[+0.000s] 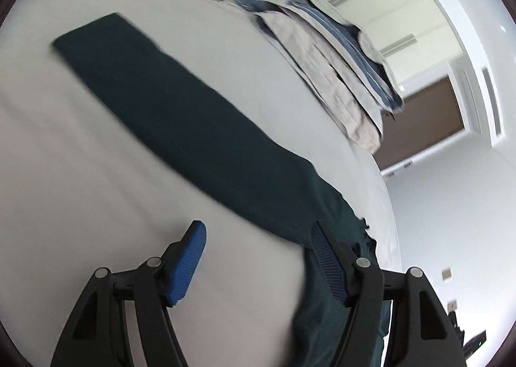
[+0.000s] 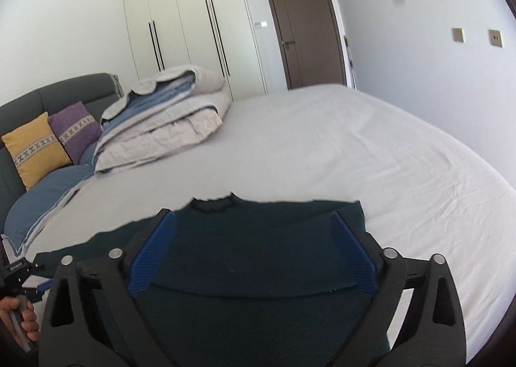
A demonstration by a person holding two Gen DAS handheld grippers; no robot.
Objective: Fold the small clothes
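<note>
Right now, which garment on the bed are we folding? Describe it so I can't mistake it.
Start from the big bed with the pale sheet. Near its front edge lies the dark green sweater, flat, one long sleeve stretched straight out to the side, directly under the open right tool. It is the only dark, flat piece; the folded duvet by the headboard is bulky, beige and blue.

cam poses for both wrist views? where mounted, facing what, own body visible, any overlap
Left wrist: on the left gripper, open, looking along the dark green garment toward the folded duvet; only its own fingers show.
Right wrist: on the right gripper, open, above the garment's collar, facing wardrobe and door; left hand visible.
Shared: garment, duvet, white bed sheet, door.
</note>
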